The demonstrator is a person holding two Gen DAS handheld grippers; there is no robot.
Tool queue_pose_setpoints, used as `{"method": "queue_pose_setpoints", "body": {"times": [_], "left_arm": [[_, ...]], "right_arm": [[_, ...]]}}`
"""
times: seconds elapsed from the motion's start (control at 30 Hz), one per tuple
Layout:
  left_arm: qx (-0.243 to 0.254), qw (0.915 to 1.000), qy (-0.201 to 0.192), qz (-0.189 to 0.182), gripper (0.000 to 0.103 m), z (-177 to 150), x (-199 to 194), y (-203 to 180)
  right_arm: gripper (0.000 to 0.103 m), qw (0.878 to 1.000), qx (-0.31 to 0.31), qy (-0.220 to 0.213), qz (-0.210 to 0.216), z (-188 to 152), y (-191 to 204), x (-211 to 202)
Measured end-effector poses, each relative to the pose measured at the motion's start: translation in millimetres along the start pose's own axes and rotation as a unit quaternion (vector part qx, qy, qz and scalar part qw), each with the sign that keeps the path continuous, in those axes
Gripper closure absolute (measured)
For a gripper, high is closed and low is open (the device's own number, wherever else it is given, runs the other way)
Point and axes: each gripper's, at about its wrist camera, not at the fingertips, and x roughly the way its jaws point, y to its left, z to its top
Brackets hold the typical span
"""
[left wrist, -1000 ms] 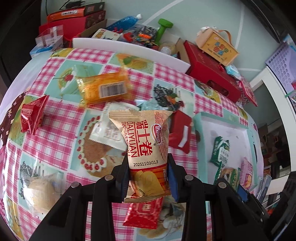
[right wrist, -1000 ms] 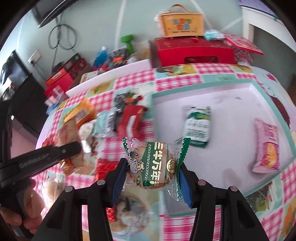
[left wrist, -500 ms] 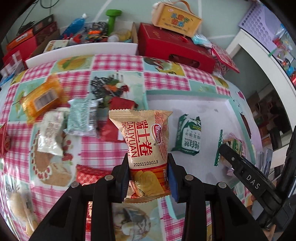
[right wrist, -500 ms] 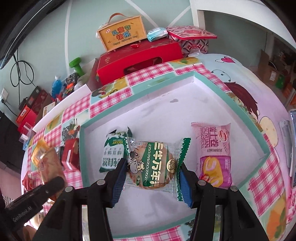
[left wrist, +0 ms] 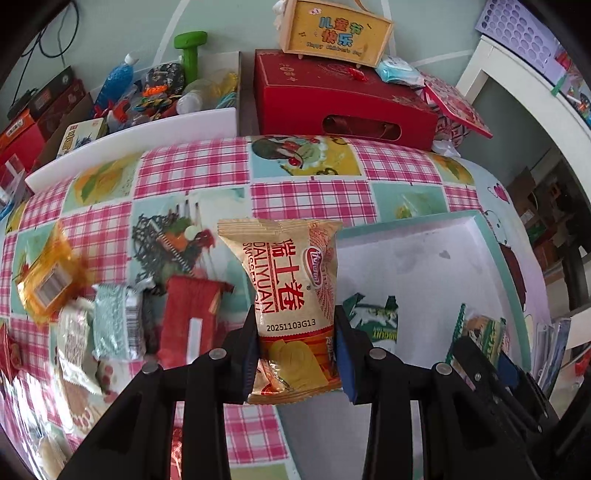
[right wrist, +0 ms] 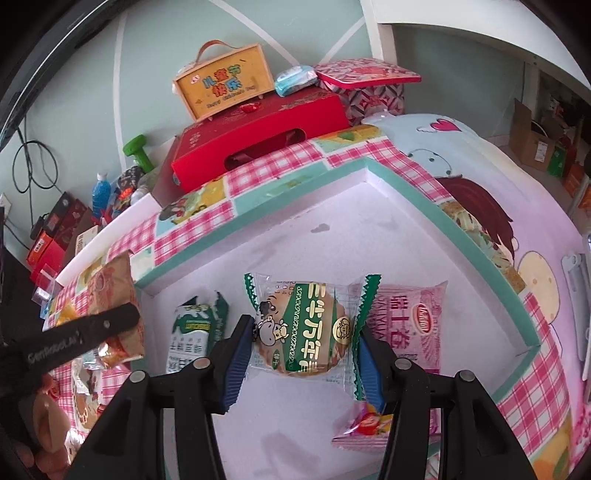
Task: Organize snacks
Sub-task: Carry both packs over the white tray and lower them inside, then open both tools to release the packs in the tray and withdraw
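Two claws each grip a snack above a checked bench. The left claw (left wrist: 297,354) is clamped on a tan roll pack (left wrist: 290,295), held upright over the tray's (left wrist: 491,236) left edge. The right claw (right wrist: 301,354) pinches a green biscuit pack (right wrist: 306,325) above the white tray floor. Just left of it lies a green-white pack (right wrist: 195,332); just right and partly beneath, a pink pack (right wrist: 406,321). Left of the left claw, loose snacks crowd the cloth, a red pack (left wrist: 188,317) nearest. Beyond the bench stands a red box (left wrist: 340,99) with a yellow case (left wrist: 332,29) on top.
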Motion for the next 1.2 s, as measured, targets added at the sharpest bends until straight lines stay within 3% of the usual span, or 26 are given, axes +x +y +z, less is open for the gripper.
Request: {"method": "queue_pose_setpoints", "body": {"times": [0.5,0.53,0.57,0.63,0.77,0.87,1.0,1.2], "left_arm": [[0.022,0.9995,0.020,0.008,0.064,5.1,31.8,-28.1],[0.022,0.9995,0.019,0.012,0.056,5.0,30.1,-29.3],[0.023,0.9995,0.015,0.015,0.039,4.9,27.0,-29.2],[0.021,0.9996,0.010,0.019,0.028,5.5,20.0,-27.6],[0.013,0.9991,0.012,0.040,0.028,6.8,3.8,-17.3],[0.002,0.9994,0.003,0.034,0.025,4.7,-11.7,-7.8],[-0.021,0.9984,-0.002,0.053,0.011,-3.0,-23.3,7.8],[-0.059,0.9955,-0.001,0.075,0.003,-13.9,-25.2,37.9]], "right_arm": [[0.046,1.000,-0.005,-0.001,-0.006,2.3,-2.1,-1.9],[0.044,1.000,-0.006,-0.002,-0.006,2.7,-2.0,-2.3],[0.039,1.000,-0.006,-0.001,-0.005,2.8,-2.1,-2.3],[0.035,1.000,-0.003,0.000,0.003,2.9,-1.9,-2.6],[0.035,1.000,-0.004,0.001,0.002,3.1,0.2,-6.1],[0.034,1.000,-0.009,0.003,0.002,3.5,2.2,-9.4],[0.016,1.000,-0.028,0.014,-0.004,1.4,10.3,-8.9],[0.011,0.998,-0.049,0.024,-0.012,-2.8,20.9,-6.6]]}}
